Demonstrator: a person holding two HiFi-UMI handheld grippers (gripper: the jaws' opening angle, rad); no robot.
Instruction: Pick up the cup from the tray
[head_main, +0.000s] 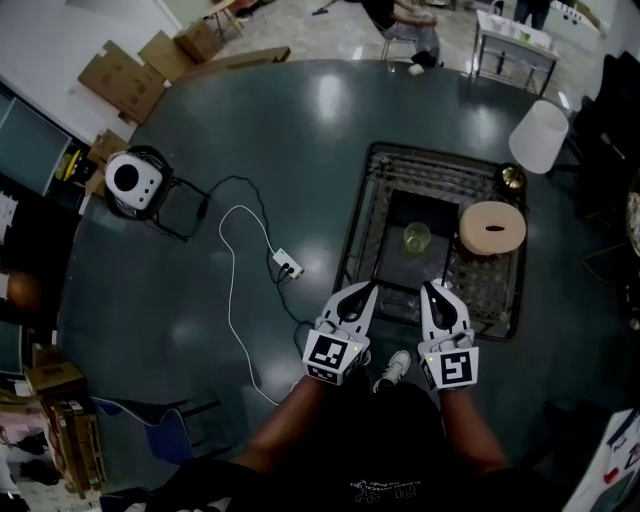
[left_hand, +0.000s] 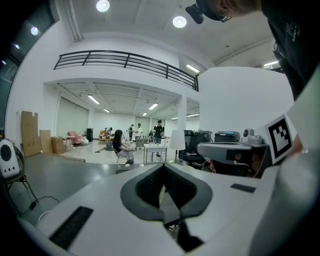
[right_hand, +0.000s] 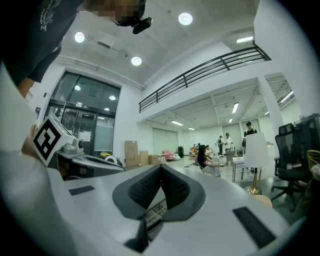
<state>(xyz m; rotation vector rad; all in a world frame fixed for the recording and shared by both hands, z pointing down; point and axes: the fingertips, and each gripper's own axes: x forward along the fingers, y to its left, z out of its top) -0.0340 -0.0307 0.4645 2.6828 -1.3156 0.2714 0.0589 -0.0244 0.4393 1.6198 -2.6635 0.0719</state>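
A dark round desk (head_main: 250, 150) carries a rectangular wire tray (head_main: 365, 215) on its right half, with a dark panel at the tray's centre. A beige ring-shaped disc (head_main: 492, 227) lies on the tray's right side. The left claw (head_main: 370, 288) and the right claw (head_main: 433, 288) hang side by side over the tray's near edge, pointing toward the far side; each has its jaws pressed together with nothing between them. The small yellow-green translucent cup (head_main: 417, 237) stands upright on the dark panel, left of the disc, ahead of both claws and clear of them.
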